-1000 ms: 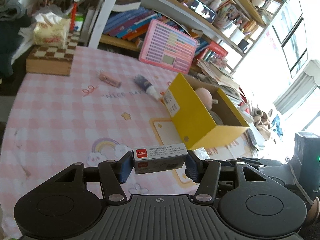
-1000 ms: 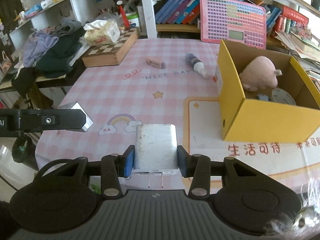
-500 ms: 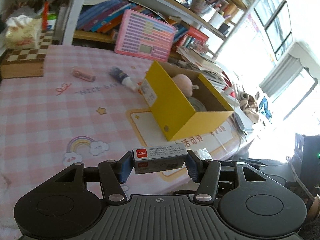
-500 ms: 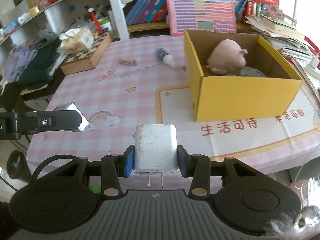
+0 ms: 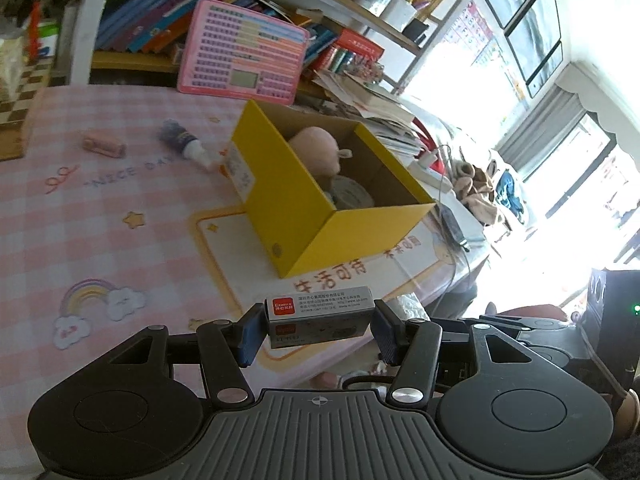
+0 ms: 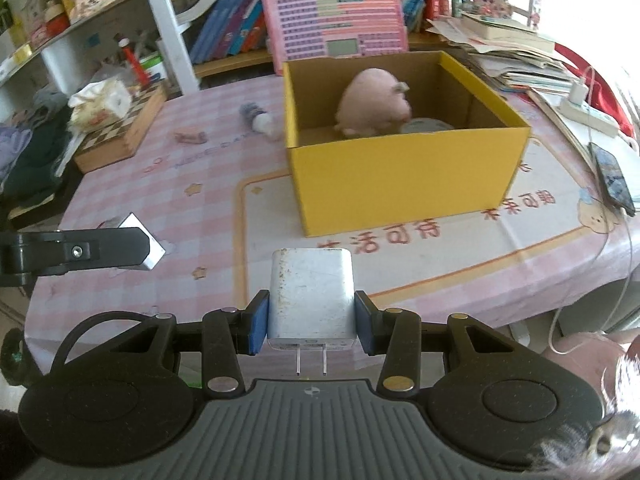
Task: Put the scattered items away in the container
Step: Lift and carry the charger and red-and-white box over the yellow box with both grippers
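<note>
My left gripper (image 5: 318, 326) is shut on a small grey staples box (image 5: 318, 314) with a red label, held above the table's near edge. My right gripper (image 6: 311, 320) is shut on a white charger plug (image 6: 311, 294), prongs toward the camera. The yellow cardboard box (image 6: 400, 168) stands open ahead, also in the left wrist view (image 5: 280, 196), holding a pink plush toy (image 6: 374, 102) and a round tin (image 5: 350, 196). A small blue-and-white bottle (image 5: 186, 144) and a pink eraser-like piece (image 5: 104, 146) lie on the pink tablecloth left of the box.
A chessboard box (image 6: 120, 136) with a tissue pack (image 6: 100, 102) sits far left. A pink keyboard toy (image 6: 336, 28) leans on the bookshelf behind. A phone (image 6: 612, 178), power strip (image 6: 592, 114) and paper piles lie right. The left gripper's body (image 6: 76, 250) shows at left.
Both grippers have swung right and nearer to the yellow box, which now sits more centred and larger in both views. Both still hold their items.
</note>
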Demonstrator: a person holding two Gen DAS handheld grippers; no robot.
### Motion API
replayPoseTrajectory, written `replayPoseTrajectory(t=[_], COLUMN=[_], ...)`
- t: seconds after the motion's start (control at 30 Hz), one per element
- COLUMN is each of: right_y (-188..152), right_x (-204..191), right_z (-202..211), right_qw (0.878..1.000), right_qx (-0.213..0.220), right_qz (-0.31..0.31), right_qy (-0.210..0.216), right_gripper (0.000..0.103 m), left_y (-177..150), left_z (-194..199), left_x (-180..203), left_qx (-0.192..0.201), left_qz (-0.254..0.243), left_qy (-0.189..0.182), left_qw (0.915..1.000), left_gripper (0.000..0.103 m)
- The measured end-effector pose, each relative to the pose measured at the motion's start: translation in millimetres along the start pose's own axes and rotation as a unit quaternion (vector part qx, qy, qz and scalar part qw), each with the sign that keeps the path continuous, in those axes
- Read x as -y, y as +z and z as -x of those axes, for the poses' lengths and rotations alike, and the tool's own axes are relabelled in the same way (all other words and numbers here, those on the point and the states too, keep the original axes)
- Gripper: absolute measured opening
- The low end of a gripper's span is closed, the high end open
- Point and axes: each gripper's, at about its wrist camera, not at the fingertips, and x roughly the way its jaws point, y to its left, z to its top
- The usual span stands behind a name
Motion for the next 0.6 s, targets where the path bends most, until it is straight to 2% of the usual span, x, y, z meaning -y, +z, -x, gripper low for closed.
replayPoseTrajectory(t=[0.6], right_y=[20.4], right_x=[85.7], right_z=[-1.7], right_qw=[1.000], right_qx=[-0.003], right_qz=[-0.011], right_qy=[-0.005], right_gripper=[0.041], left_y=[20.7], left_z=[-69.4], left_x=[59.6], left_qx=[-0.018], left_qz=[-0.013], left_qy=[-0.008], left_qw=[0.9997], left_gripper=[0.055])
